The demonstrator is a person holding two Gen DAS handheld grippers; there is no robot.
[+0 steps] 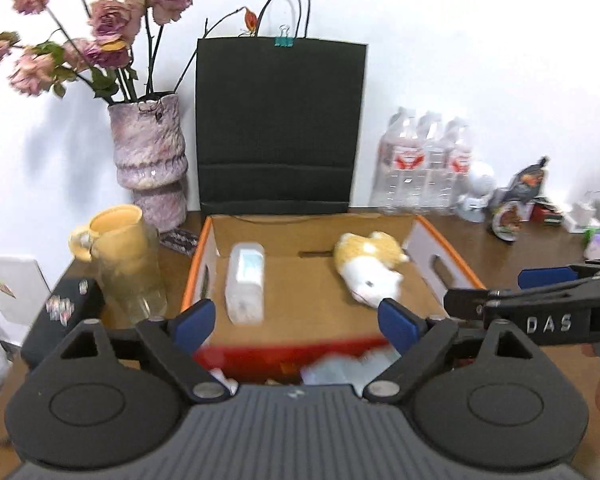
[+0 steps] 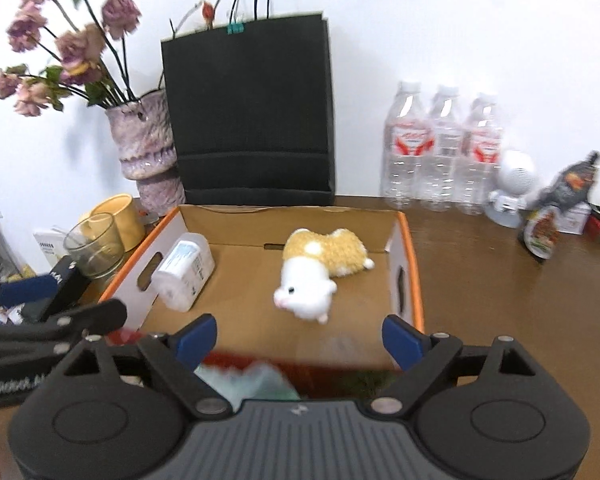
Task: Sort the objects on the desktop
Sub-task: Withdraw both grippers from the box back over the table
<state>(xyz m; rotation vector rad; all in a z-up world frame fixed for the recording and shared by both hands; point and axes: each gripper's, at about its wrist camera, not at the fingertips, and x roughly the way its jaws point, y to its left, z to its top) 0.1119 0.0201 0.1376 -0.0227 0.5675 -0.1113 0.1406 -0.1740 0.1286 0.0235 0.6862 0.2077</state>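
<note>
An open cardboard box (image 1: 440,256) with orange rims sits on the brown desk; it also shows in the right wrist view (image 2: 404,264). Inside lie a white plastic bottle (image 1: 246,282) (image 2: 184,272) on its side at the left and a yellow-and-white plush hamster (image 1: 370,272) (image 2: 316,272) at the right. My left gripper (image 1: 300,326) is open and empty above the box's near edge. My right gripper (image 2: 300,338) is open and empty over the same edge; it shows from the side in the left wrist view (image 1: 500,284). A blurred red and pale packet (image 1: 332,360) lies below both.
A purple vase (image 1: 150,164) of dried roses and a black paper bag (image 1: 278,128) stand behind the box. A yellow mug (image 1: 108,228) and a glass (image 1: 134,276) stand at its left. Water bottles (image 2: 440,148), a white toy robot (image 2: 510,188) and small items stand at the right.
</note>
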